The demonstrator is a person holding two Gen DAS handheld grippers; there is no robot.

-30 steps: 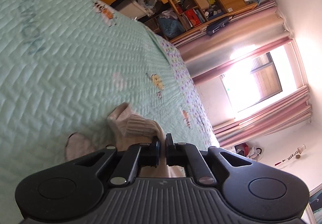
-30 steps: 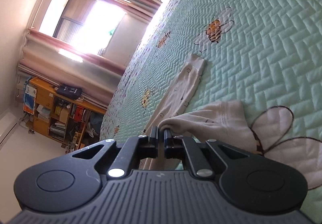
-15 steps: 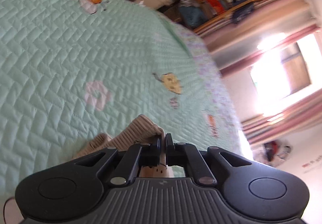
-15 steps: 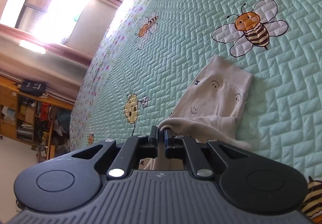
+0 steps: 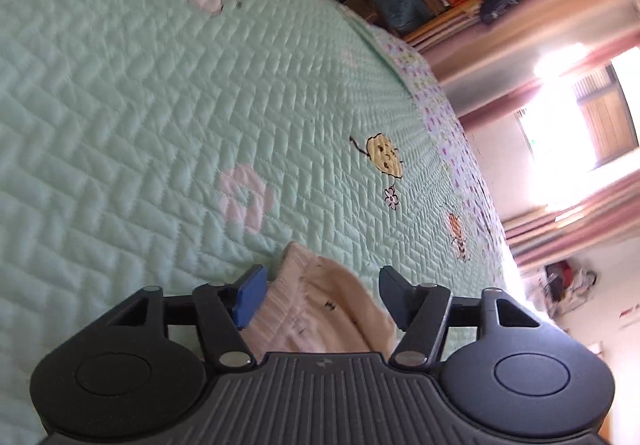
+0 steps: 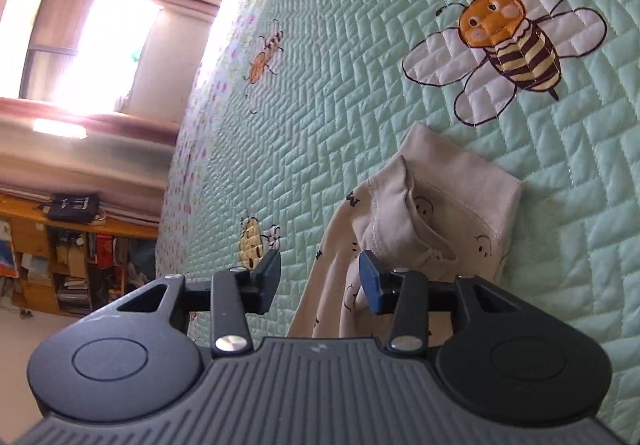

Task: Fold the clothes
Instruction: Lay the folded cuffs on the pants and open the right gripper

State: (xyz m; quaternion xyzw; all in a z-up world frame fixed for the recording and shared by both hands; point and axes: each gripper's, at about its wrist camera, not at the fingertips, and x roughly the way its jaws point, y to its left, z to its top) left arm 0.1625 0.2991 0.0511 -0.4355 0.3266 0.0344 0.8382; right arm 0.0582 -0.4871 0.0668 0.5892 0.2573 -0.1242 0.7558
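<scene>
Cream garment (image 6: 452, 213) printed with smiley faces, lying folded on mint quilted bed (image 5: 140, 105), near edge cut off behind both tools. Left tongs (image 5: 320, 295) and right tongs (image 6: 319, 281) just opened, pads clear of cloth. No legible writing.

Mint green quilt (image 6: 320, 125) with zigzag stitching. Orange, yellow and brown striped bee (image 6: 508, 45) with white wings. Cream clothes (image 6: 452, 213) with tiny black smiley faces. Black grippers, blue pads (image 5: 249, 295).

Beige garment (image 6: 436, 213) between parted tool (image 6: 318, 281) jaws
</scene>
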